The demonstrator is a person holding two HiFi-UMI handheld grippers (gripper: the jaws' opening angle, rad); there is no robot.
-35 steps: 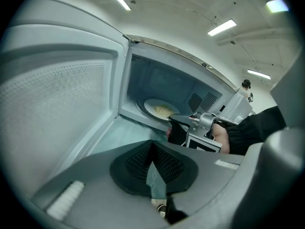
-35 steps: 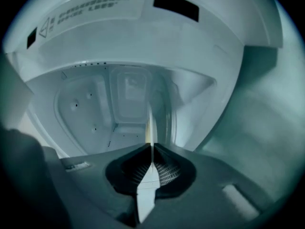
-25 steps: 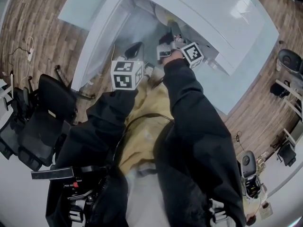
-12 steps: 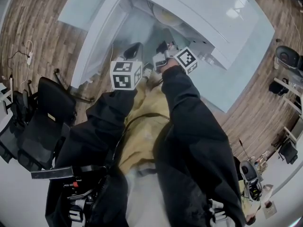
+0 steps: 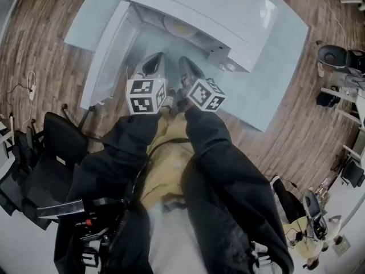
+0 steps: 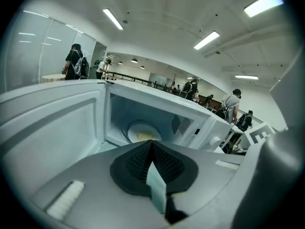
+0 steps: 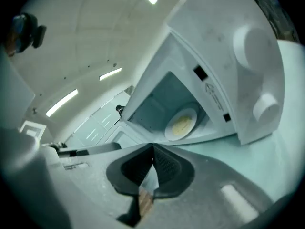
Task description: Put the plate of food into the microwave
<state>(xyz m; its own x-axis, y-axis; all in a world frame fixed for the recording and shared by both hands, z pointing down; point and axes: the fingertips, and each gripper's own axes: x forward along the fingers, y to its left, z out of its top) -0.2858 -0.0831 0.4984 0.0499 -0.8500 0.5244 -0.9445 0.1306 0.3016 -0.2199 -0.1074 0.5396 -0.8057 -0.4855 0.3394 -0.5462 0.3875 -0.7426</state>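
Plate of food (image 7: 181,124) seated inside open microwave (image 5: 217,10), left tool (image 6: 152,146) clenched empty, right tool (image 7: 153,150) just clamped shut, nothing gripped

White microwave (image 5: 211,10); white plate (image 7: 192,113), seemingly yellowish food (image 7: 181,126).

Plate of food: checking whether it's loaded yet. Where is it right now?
The plate of food sits inside the open microwave, on its cavity floor. In the head view it shows at top centre, right of the swung-open door.
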